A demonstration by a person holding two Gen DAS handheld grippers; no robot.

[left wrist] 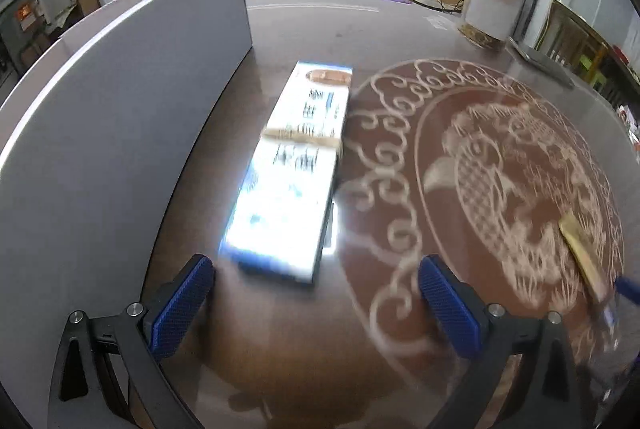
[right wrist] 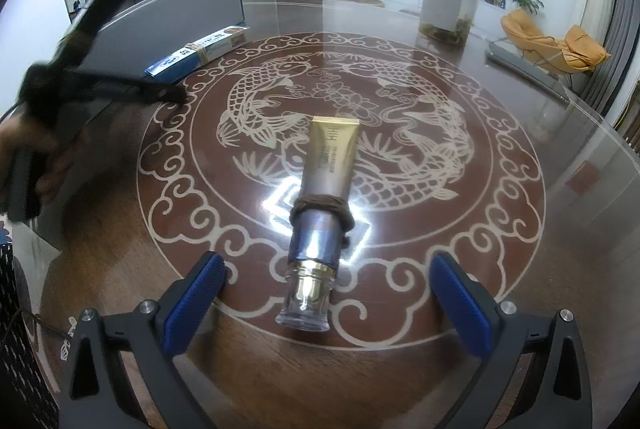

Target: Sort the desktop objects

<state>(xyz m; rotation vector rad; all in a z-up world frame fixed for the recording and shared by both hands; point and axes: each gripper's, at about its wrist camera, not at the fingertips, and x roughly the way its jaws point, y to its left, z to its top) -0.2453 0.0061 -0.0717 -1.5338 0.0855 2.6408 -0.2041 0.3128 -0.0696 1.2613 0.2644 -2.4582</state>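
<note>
A gold-to-blue cosmetic tube point(right wrist: 325, 165) with a clear cap and a brown hair tie around it lies on the round koi-patterned table point(right wrist: 500, 189). Its cap end sits between the fingers of my right gripper point(right wrist: 328, 265), which stands open with the pads clear of the tube. A long blue-and-white box point(left wrist: 292, 173) with a rubber band around it lies beside the grey panel, just ahead of my open, empty left gripper point(left wrist: 316, 269). In the right wrist view the box point(right wrist: 200, 55) is at the far left. The tube's gold end point(left wrist: 580, 253) shows blurred at the right.
A grey upright panel point(left wrist: 120, 109) borders the table's left side. A clear container point(right wrist: 448, 5) and a flat silver object point(right wrist: 524, 69) stand at the far right edge. A hand point(right wrist: 40, 157) holding the blurred left gripper fills the left of the right wrist view.
</note>
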